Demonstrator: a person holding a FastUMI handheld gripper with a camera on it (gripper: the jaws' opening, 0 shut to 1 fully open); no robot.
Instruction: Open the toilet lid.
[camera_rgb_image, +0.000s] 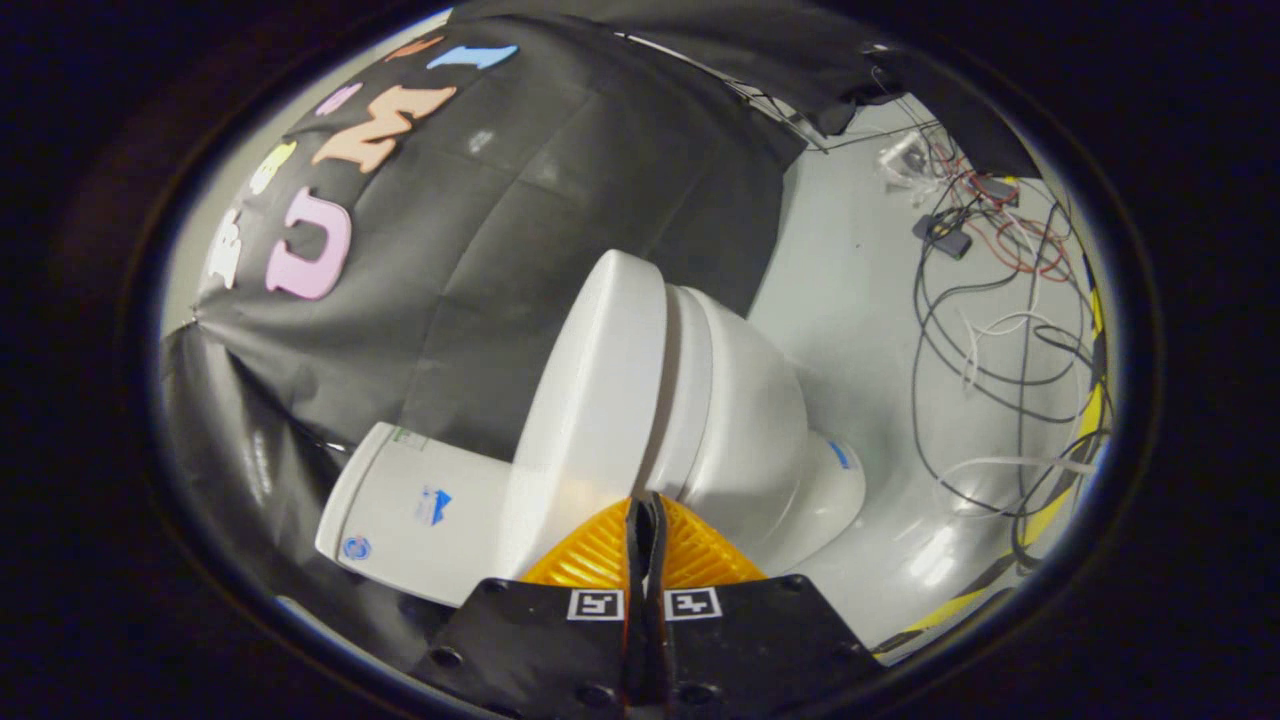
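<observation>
I hold the gripper (645, 505) w/ its fingers pressed together, tips meeting just at the near edge of the toilet lid (590, 400). Nothing is pinched between them; I judge they are closed on purpose, to work as one thin wedge that goes under the lid's rim, not as a clamp.

The view is rolled, so the toilet looks tilted. The lid is still down on the seat and bowl (745, 420); only a dark seam runs between them, right ahead of the fingertips. The tank (420, 510) sits to the left of the fingers, against the black cloth wall, so the hinge is on that side and the free edge is far from it.

Approx. state of task: lid not yet lifted. Loose cables (990, 330) lie on the floor (850, 290), far right, well apart from the toilet, so no snag risk for the lift.
</observation>
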